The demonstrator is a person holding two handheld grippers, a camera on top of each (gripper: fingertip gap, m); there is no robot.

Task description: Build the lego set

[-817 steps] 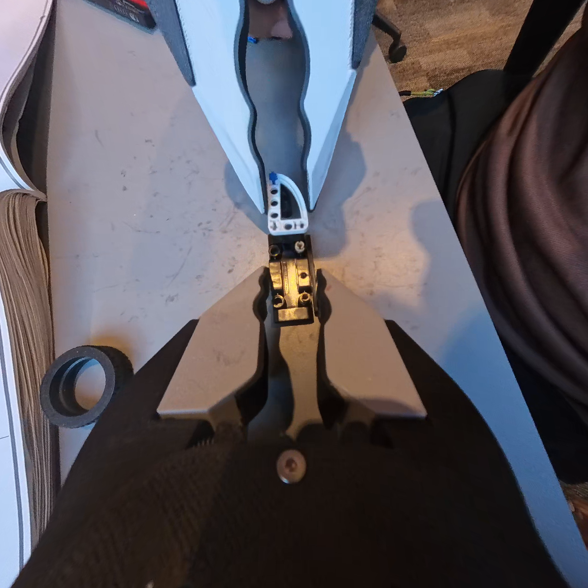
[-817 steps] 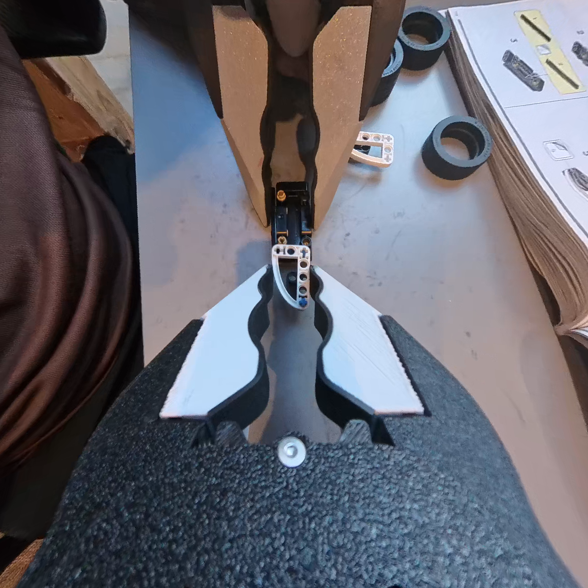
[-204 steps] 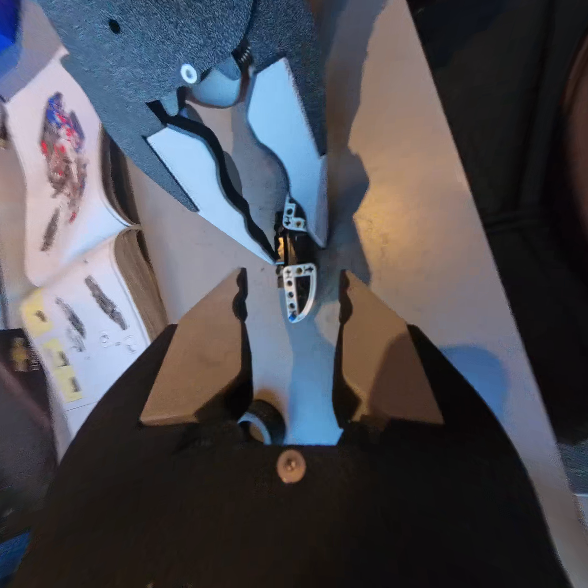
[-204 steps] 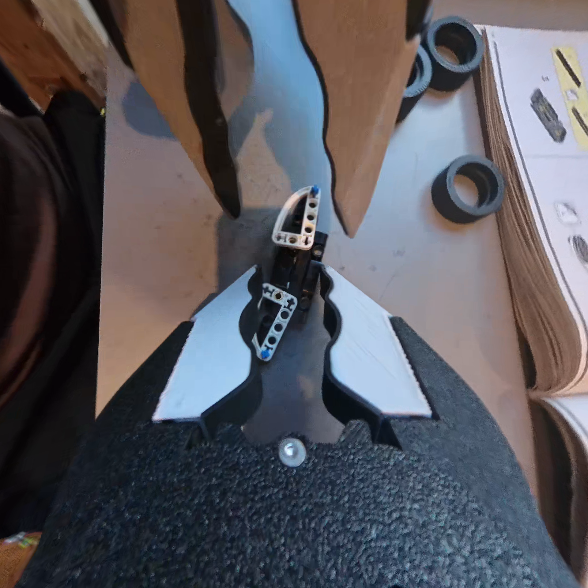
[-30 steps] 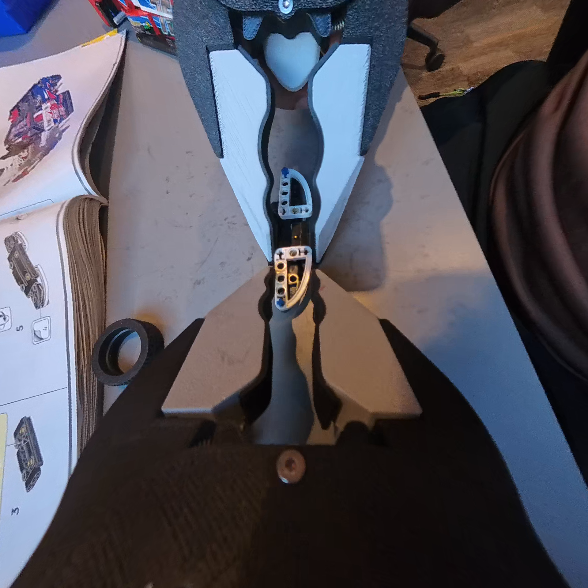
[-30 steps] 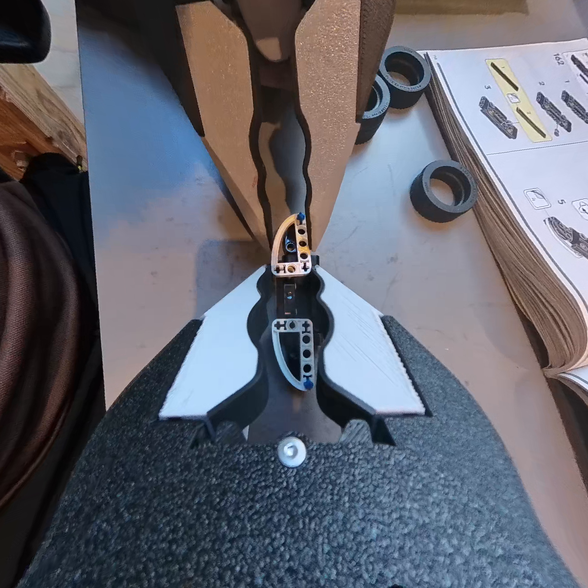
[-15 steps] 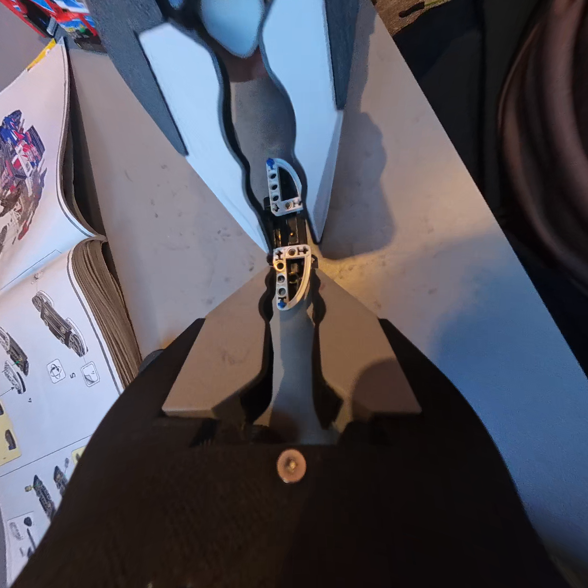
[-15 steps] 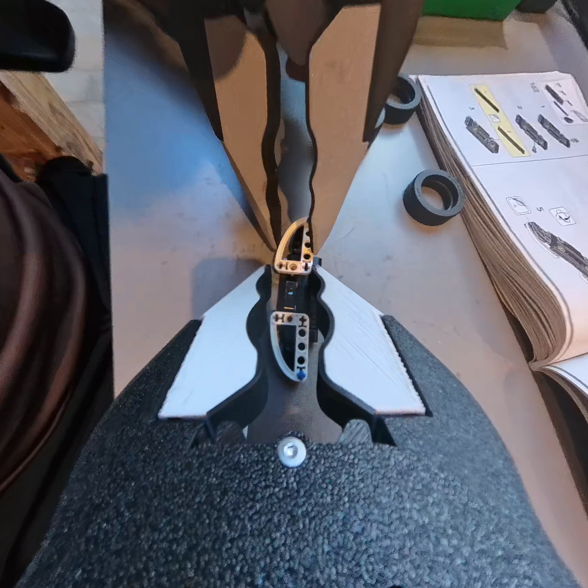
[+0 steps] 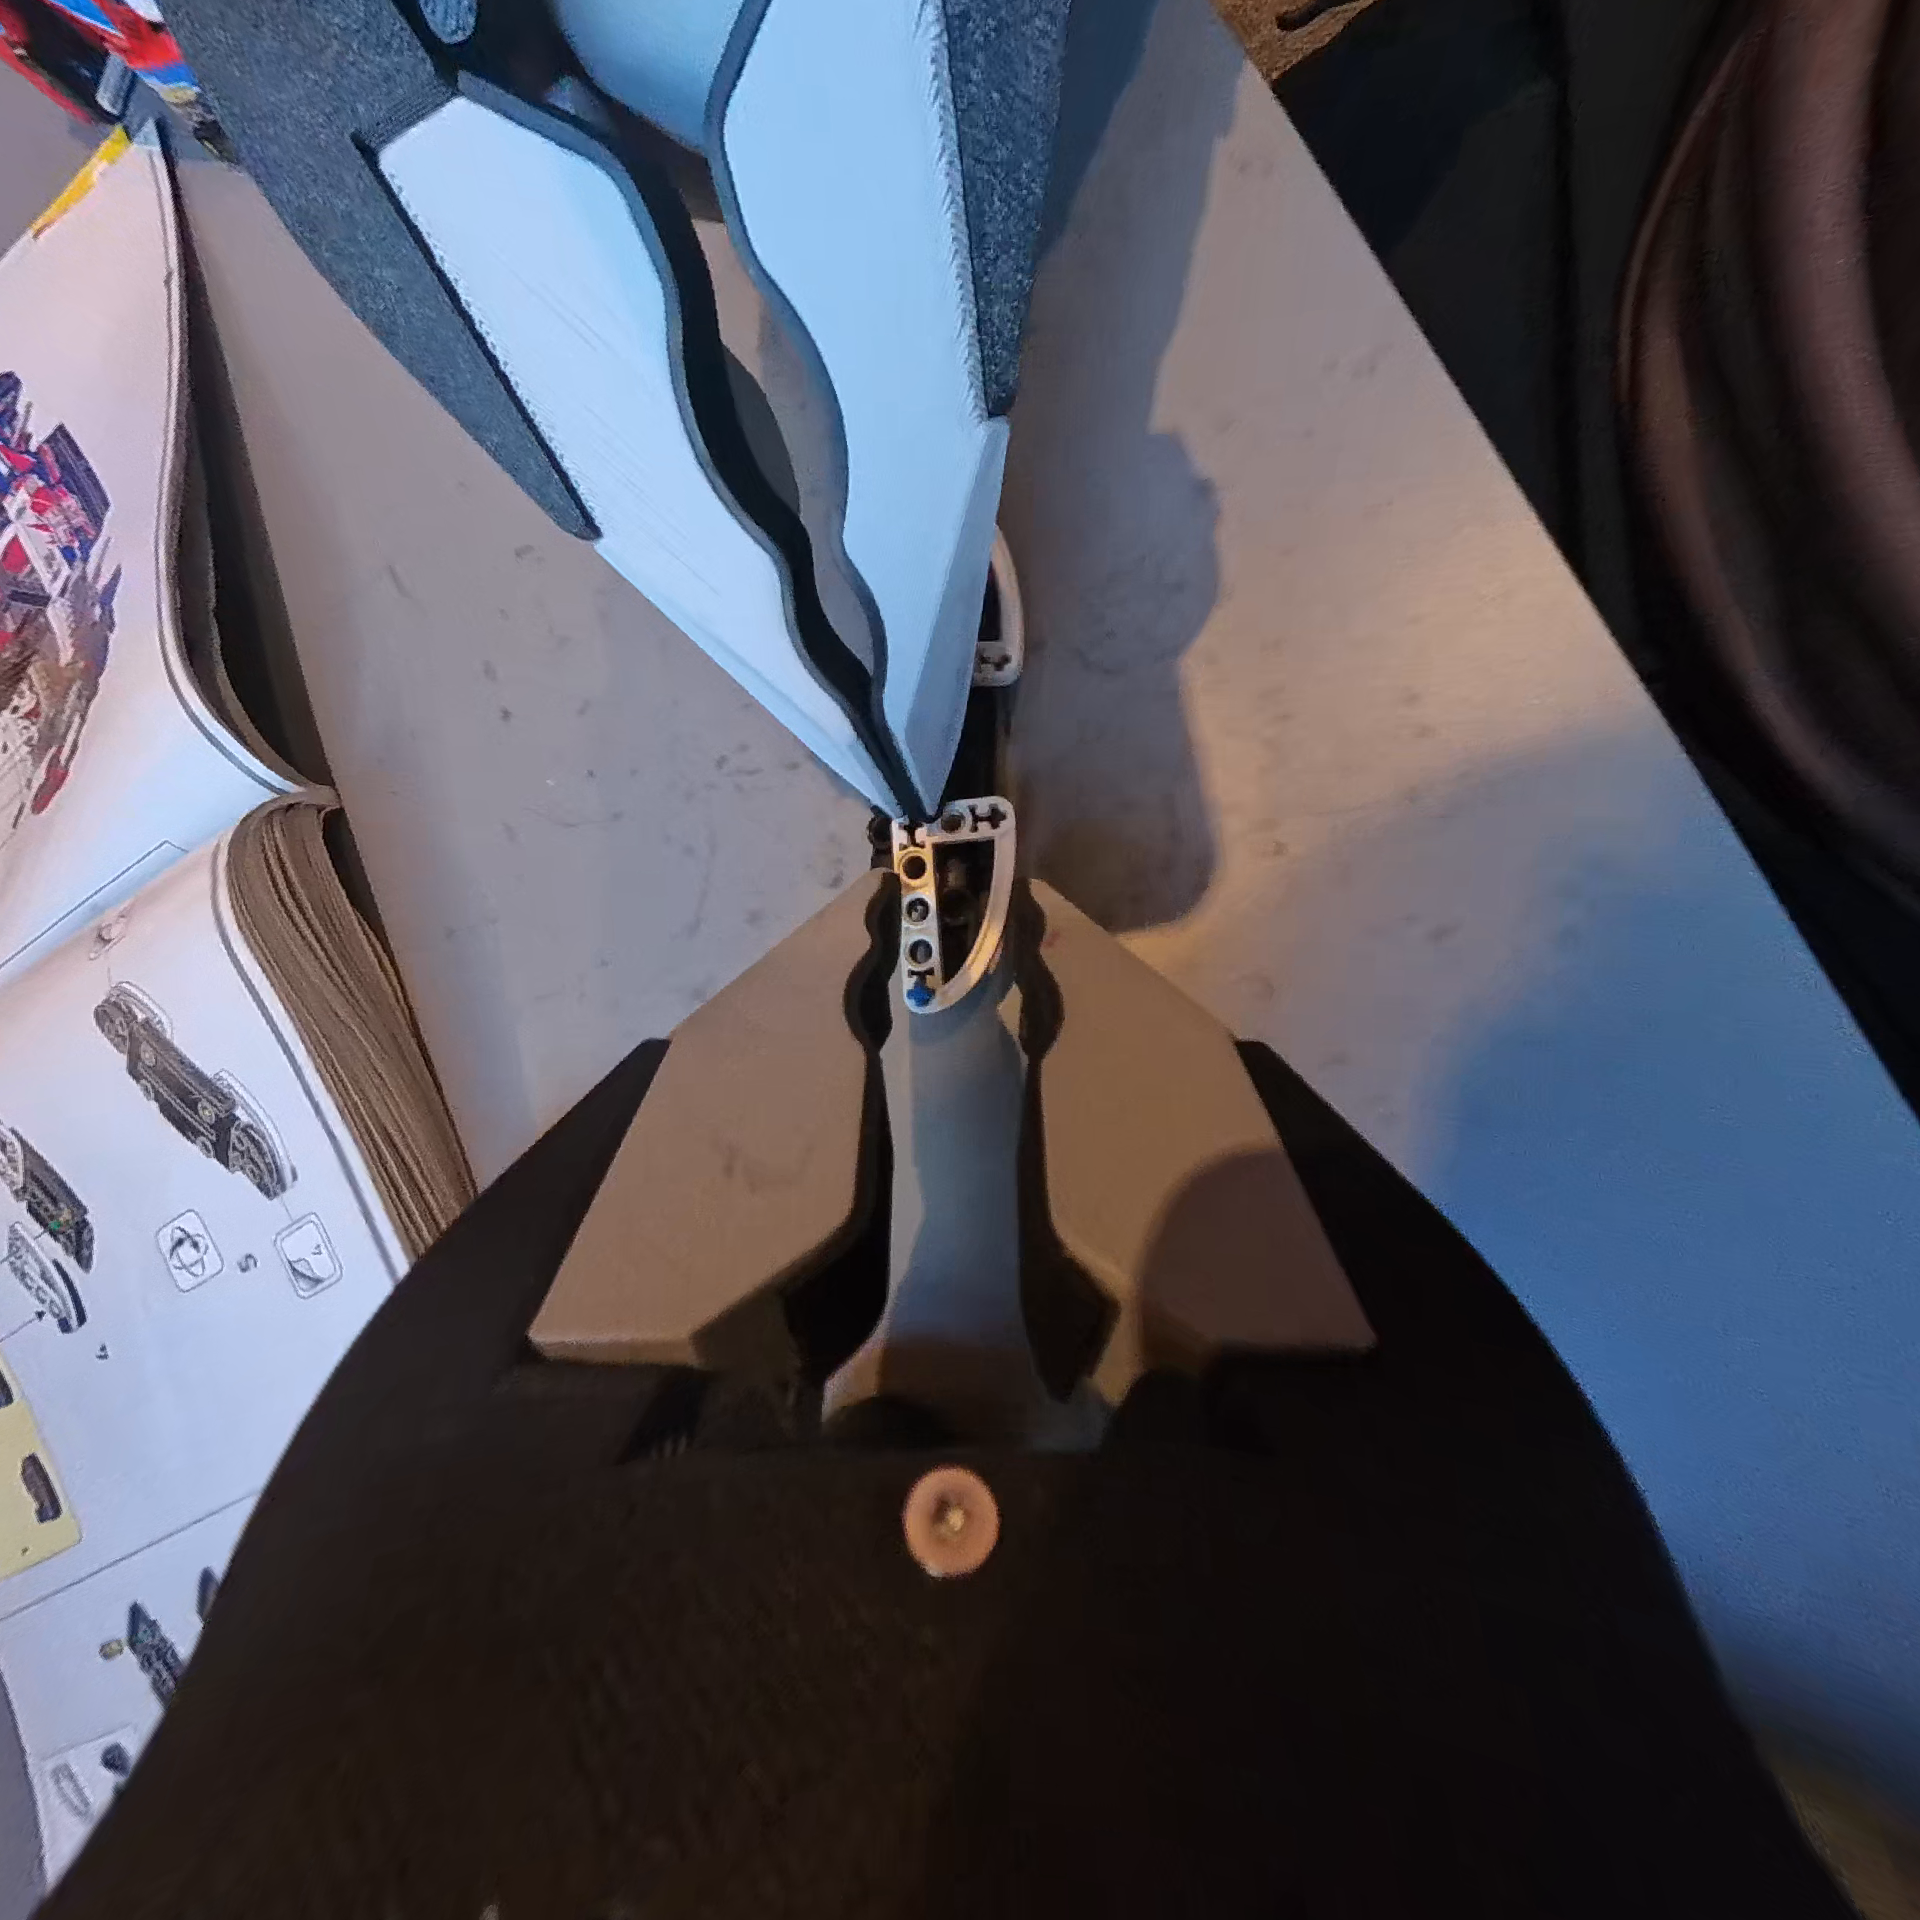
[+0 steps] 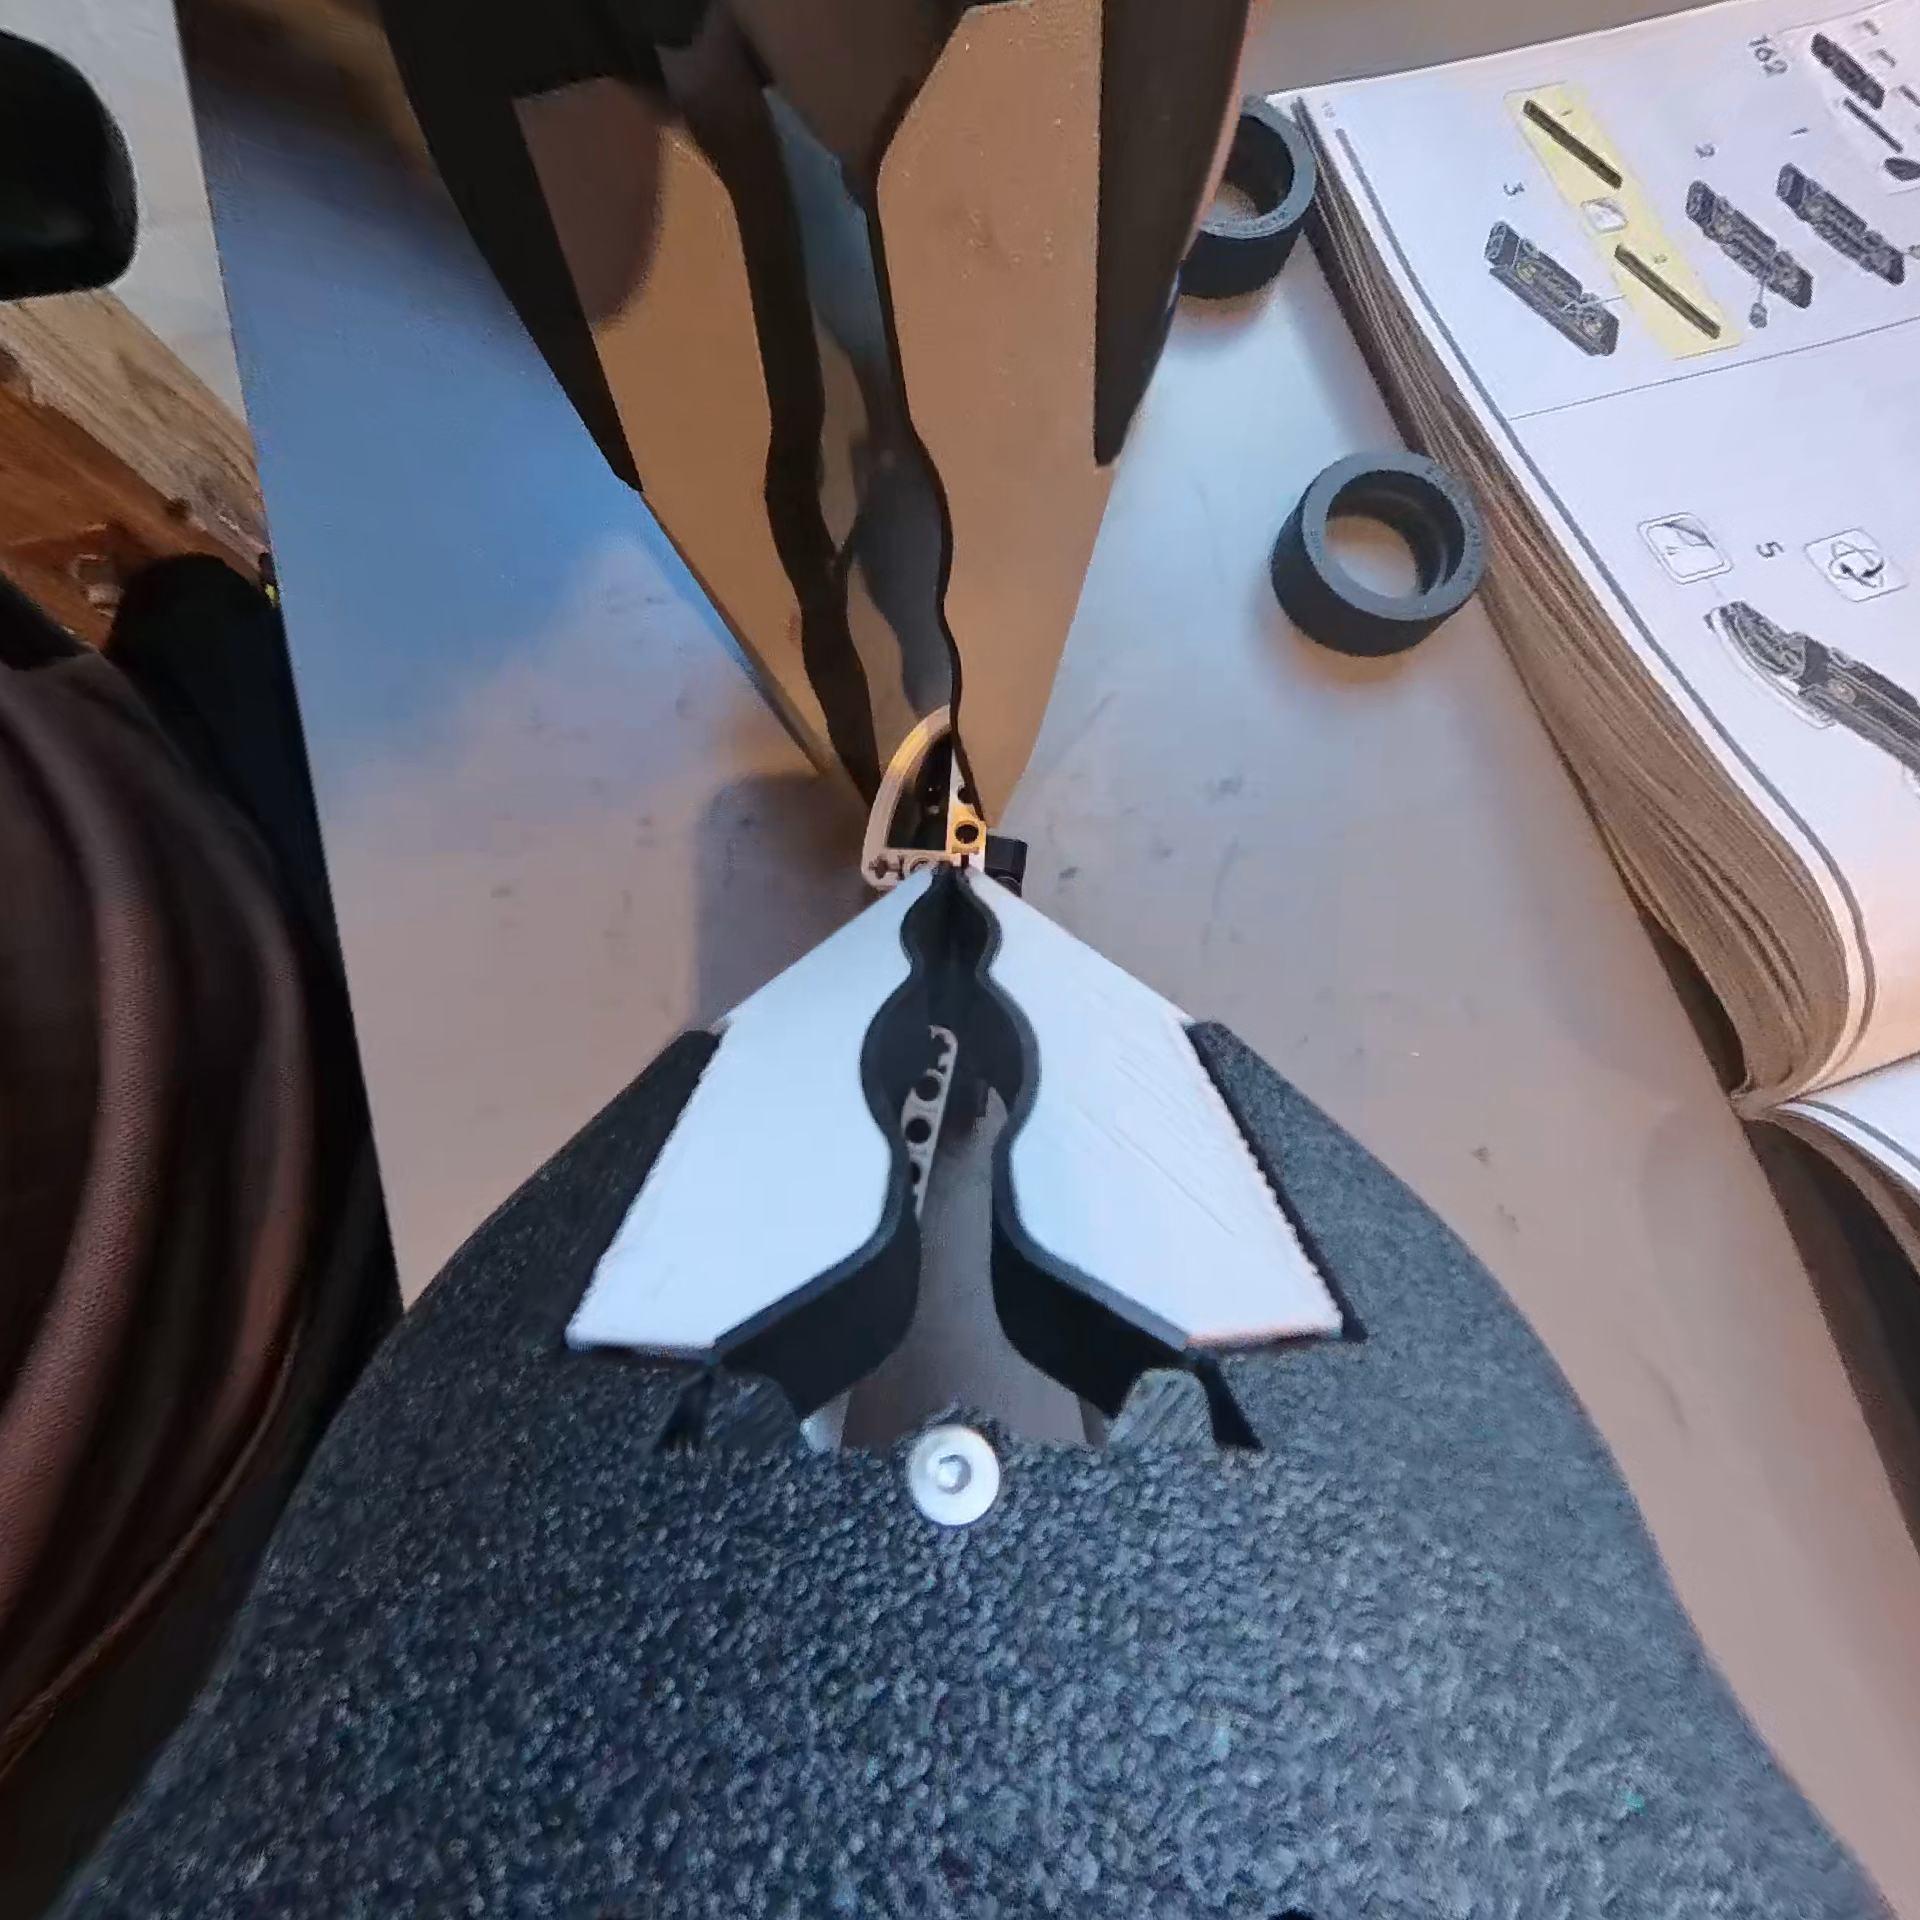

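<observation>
The lego assembly is a black body with a white curved beam at each end, held just above the grey table [image 9: 1351,831]. My left gripper [image 9: 956,894] is shut on one white beam [image 9: 977,821]. My right gripper [image 9: 909,805] comes in from the top, fully shut, with its tips touching that beam's corner. The other white beam [image 9: 1000,649] peeks out behind its finger. In the right wrist view my right gripper [image 10: 951,881] is shut above the assembly. One beam [image 10: 935,1091] shows through the gap. The left gripper [image 10: 925,790] grips the far beam [image 10: 894,821].
An open instruction booklet [image 10: 1662,468] lies along one table side and also shows in the left wrist view [image 9: 125,1039]. Two black tyres [image 10: 1377,551] [image 10: 1252,197] sit beside it. A person's dark clothing [image 9: 1766,416] is beyond the other table edge. The tips of both grippers are at nearly the same place.
My right gripper let go of the black body and closed fully, and its tips now sit at the beam my left gripper holds. My left gripper keeps its hold.
</observation>
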